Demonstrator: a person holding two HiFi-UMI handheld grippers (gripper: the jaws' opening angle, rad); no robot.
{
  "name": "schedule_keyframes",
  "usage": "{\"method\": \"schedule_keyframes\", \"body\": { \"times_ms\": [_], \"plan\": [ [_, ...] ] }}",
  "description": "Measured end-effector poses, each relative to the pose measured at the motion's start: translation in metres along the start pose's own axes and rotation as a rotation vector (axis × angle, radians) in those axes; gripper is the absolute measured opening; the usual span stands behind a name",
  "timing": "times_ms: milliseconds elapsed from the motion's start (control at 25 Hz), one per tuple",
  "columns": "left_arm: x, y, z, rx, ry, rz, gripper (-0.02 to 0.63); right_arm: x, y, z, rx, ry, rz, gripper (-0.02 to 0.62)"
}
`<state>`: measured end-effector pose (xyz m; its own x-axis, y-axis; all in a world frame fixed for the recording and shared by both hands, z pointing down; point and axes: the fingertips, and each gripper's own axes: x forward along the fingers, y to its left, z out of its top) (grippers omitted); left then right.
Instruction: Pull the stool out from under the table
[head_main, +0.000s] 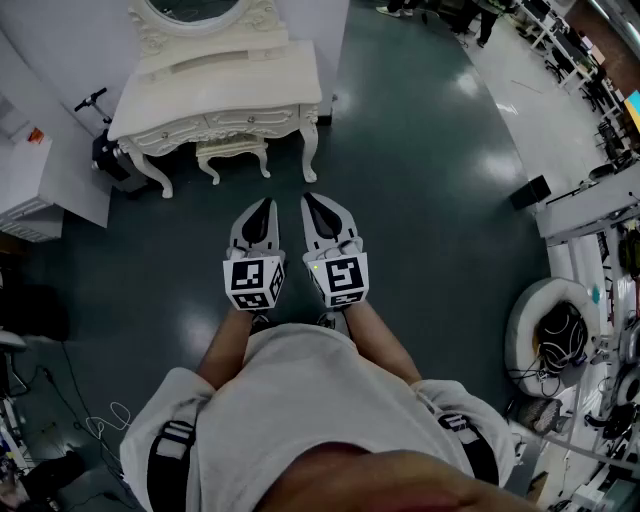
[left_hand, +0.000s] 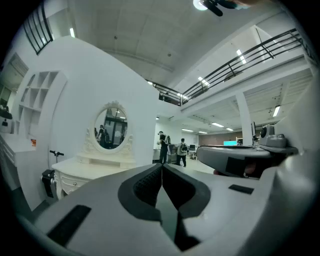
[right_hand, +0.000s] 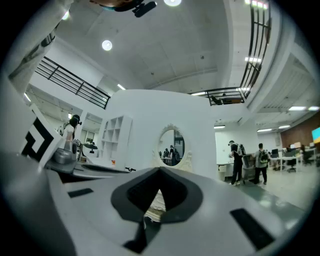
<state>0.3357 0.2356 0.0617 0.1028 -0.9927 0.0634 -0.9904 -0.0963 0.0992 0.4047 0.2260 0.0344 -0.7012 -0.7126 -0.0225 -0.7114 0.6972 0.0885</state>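
**Person stands back from the table, both grippers closed on nothing**

Nearest the head camera is the person's pale shirt (head_main: 300, 400), with both forearms reaching forward. The left gripper (head_main: 264, 206) and right gripper (head_main: 311, 202) are held side by side, close together but not touching, over the dark glossy floor (head_main: 430, 220), and both point at the table (head_main: 215, 95). Each gripper's own view shows its dark pads pressed together at the tips with nothing between them.

The stool (head_main: 232, 152) stands well apart from both grippers, tucked between the table's front legs. Its long axis runs along the table's front edge, left to right in the head view. The back of the seat is under the tabletop, and only the front rail and two front legs show. It is cream-white, like the table, with a carved, scalloped rail and curved legs that splay outward. An oval mirror (head_main: 195, 10) in a carved frame rises at the table's back.

Each marker cube (head_main: 252, 283) bears black-and-white square patterns, not words. A small orange tag (head_main: 35, 135) sits on the white cabinet (head_main: 30, 180) at the left, too small to read.
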Motion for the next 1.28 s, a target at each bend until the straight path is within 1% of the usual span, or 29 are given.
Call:
{"method": "schedule_keyframes", "body": {
  "times_ms": [240,400,480,600,720,880,1120,1280],
  "plan": [
    [0.002,-0.011,-0.004,0.005,0.012,-0.01,0.009,-0.007,-0.006,-0.007,0.025,-0.001,0.002,0.014],
    [0.005,-0.018,-0.007,-0.007,0.016,-0.008,0.008,-0.01,-0.012,-0.008,0.071,-0.014,0.013,0.014],
    [0.009,-0.019,-0.009,-0.012,0.017,-0.001,0.009,-0.008,-0.015,-0.012,0.07,-0.015,0.012,0.014],
    [0.013,-0.021,-0.017,-0.027,0.026,0.019,0.009,-0.008,-0.017,-0.022,0.052,0.0,0.017,0.014],
    [0.013,-0.026,-0.024,-0.049,0.037,0.045,0.009,-0.011,-0.023,-0.031,0.065,0.029,0.032,0.014],
    [0.012,-0.029,-0.031,-0.052,0.04,0.079,0.009,-0.011,-0.033,-0.033,0.089,0.024,0.046,0.014],
    [0.013,-0.013,-0.047,-0.066,0.079,0.129,0.009,-0.002,-0.025,-0.046,0.113,0.054,0.104,0.014],
    [0.024,0.002,-0.057,-0.087,0.098,0.135,0.009,0.016,-0.027,-0.058,0.116,0.084,0.105,0.014]
  ]
}}
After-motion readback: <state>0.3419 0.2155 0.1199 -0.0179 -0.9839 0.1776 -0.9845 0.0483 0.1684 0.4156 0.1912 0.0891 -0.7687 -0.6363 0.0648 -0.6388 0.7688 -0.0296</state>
